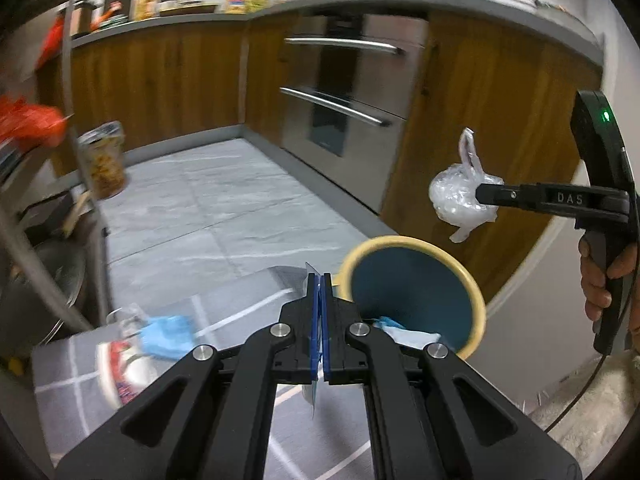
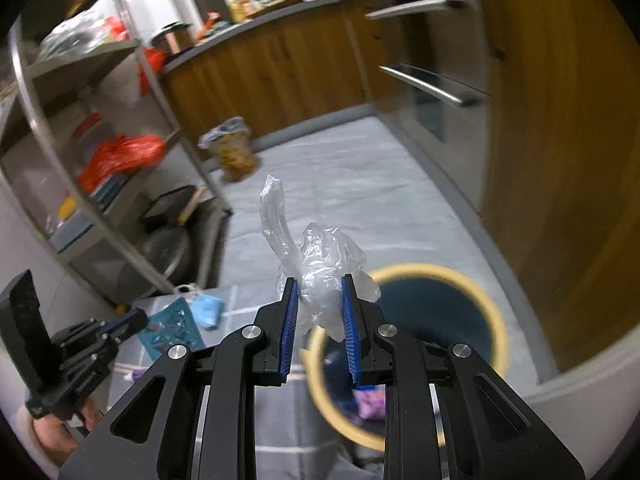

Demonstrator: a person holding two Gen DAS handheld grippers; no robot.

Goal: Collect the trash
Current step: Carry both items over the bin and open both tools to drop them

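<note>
Kitchen floor of grey tile spreads out below us, with a grey checked mat (image 1: 248, 304) at the near end, wooden cabinets and a steel oven (image 1: 340, 92) behind, and a metal shelf rack (image 2: 80, 140) to one side. On the mat's edge stands the bin (image 1: 472, 284), blue inside with a cream rim, and it already holds some scraps: a white and blue piece shows in the left wrist view, something purple in the right one. So we judge part of the collecting done.

Our right gripper (image 2: 320, 312) has its jaws set narrow around a crumpled clear plastic bag (image 2: 320, 272), which hangs in the air above and just beside the bin's rim. Our left gripper (image 1: 320, 300) has its jaws pressed together on a thin clear plastic film (image 1: 314, 392) that sticks out above and below the pads, near the bin's left side. Both pieces look ready to drop in once we are over the opening.

Still lying on the mat we see a blue crumpled piece (image 1: 168, 336), a teal blister pack (image 2: 172, 328), a red and white wrapper (image 1: 120, 372), too blurred to name further, and a small purple scrap (image 2: 136, 374). A snack cup (image 2: 234, 148) stands by the rack; whether it counts as trash we cannot tell. We judge the task roughly midway.
</note>
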